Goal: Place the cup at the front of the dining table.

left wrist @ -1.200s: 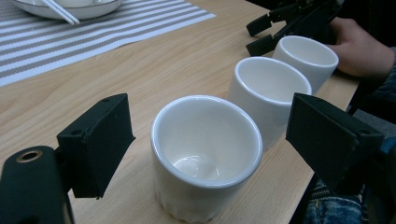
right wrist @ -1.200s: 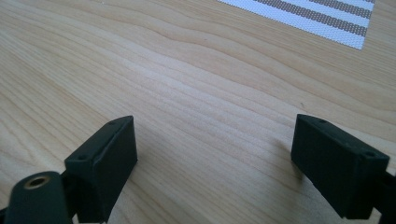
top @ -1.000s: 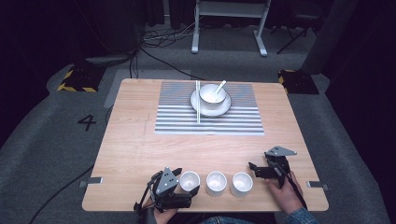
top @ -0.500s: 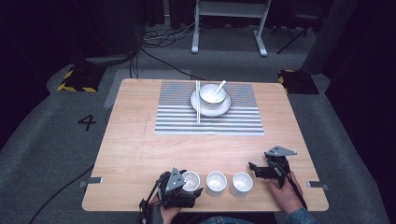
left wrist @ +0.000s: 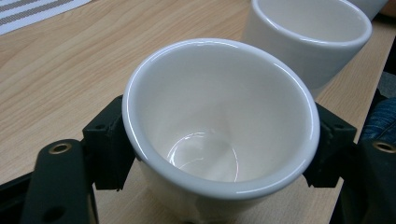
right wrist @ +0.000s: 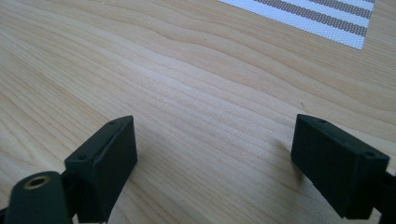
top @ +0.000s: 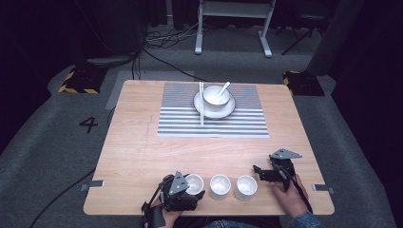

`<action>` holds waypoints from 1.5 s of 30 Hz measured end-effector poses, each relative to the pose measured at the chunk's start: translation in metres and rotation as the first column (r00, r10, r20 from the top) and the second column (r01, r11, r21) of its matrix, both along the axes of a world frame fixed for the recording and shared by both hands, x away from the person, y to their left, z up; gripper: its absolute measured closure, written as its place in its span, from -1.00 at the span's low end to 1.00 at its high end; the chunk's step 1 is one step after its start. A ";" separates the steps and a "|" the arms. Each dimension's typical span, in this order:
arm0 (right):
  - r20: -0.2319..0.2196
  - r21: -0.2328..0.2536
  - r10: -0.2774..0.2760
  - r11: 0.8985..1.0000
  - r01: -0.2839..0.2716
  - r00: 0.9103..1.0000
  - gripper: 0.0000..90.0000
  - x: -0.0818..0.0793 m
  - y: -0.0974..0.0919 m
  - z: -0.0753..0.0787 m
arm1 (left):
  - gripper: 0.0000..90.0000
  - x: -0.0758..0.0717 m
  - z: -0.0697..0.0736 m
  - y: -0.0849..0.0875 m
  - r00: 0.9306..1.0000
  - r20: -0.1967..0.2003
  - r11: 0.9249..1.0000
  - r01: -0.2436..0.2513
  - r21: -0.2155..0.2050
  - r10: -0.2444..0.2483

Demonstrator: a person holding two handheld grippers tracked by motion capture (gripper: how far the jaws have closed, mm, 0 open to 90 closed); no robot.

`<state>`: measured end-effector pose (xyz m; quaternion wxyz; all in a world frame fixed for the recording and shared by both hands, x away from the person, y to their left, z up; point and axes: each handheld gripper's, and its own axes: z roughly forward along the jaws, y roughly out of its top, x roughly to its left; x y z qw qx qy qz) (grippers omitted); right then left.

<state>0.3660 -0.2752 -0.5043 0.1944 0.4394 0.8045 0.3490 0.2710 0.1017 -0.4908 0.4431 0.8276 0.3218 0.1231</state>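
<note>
The left tool has just been closing, and its jaws now press both sides of the left cup. That cup stands on the bench at the near edge, just left of the middle cup, as it did a second ago. The grasp looks set, so a lift is likely next. The right tool hangs open over bare wood, right of the right cup.

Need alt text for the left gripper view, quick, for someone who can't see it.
A white cup, empty and upright on the wooden table, sits clamped between the two black jaws of the left gripper, which have just been closing on it. A second white cup stands apart behind it.
</note>
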 end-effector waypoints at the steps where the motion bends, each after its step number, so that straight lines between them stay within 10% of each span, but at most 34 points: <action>1: 0.000 0.000 0.000 1.000 0.000 1.000 -0.67 0.000 0.000 0.000 | -0.42 0.000 0.001 0.000 1.000 0.006 1.000 -0.001 0.006 0.001; 28: 0.001 0.000 0.004 1.000 -0.004 1.000 -0.68 0.001 0.000 0.000 | -0.40 0.006 0.047 0.012 1.000 0.019 1.000 -0.005 0.010 0.005; 45: 0.002 -0.001 0.003 1.000 -0.003 1.000 -0.68 0.001 0.000 0.000 | -0.40 0.035 0.080 0.033 0.999 0.021 0.999 -0.035 0.039 0.034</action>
